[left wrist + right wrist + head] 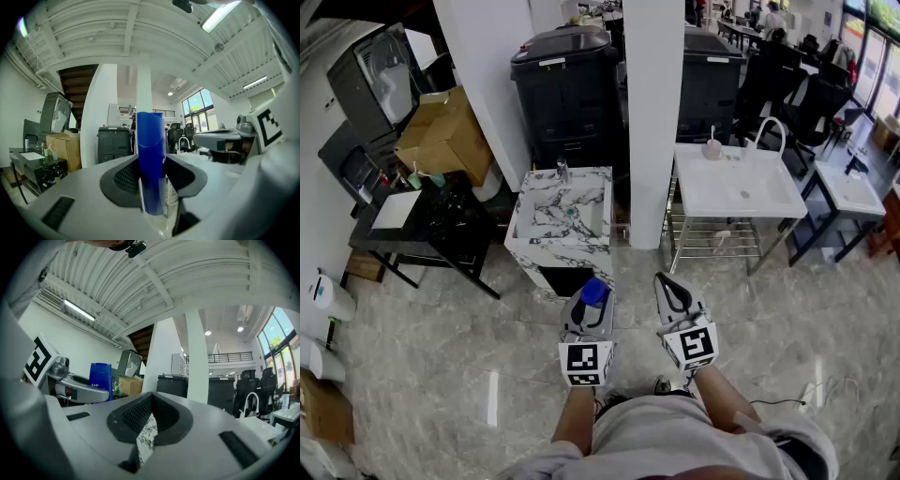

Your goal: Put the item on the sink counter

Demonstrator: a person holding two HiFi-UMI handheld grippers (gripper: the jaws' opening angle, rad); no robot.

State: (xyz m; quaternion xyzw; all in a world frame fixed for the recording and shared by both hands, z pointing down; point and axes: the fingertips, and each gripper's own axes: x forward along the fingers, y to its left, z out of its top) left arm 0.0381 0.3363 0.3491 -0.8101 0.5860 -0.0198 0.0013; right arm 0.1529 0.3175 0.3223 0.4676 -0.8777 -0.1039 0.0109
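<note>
A tall blue container point(594, 292) stands upright between the jaws of my left gripper point(588, 309), which is shut on it. In the left gripper view the blue container point(151, 159) fills the gap between the dark pads point(123, 180). My right gripper point(672, 292) hovers beside it, shut and holding nothing; in its own view my right gripper point(149, 414) has its jaws meeting at the tips. There the blue container point(100, 379) shows at the left. The marble-patterned sink counter point(525, 203) stands on the floor just ahead of both grippers, with a small faucet point(562, 171) at its back.
A white pillar point(654, 112) rises right of the marble sink. A white sink on a metal frame point(697, 190) stands farther right. Black bins point(567, 84) are behind. A black table point(457, 232) and a cardboard box point(441, 131) stand at the left.
</note>
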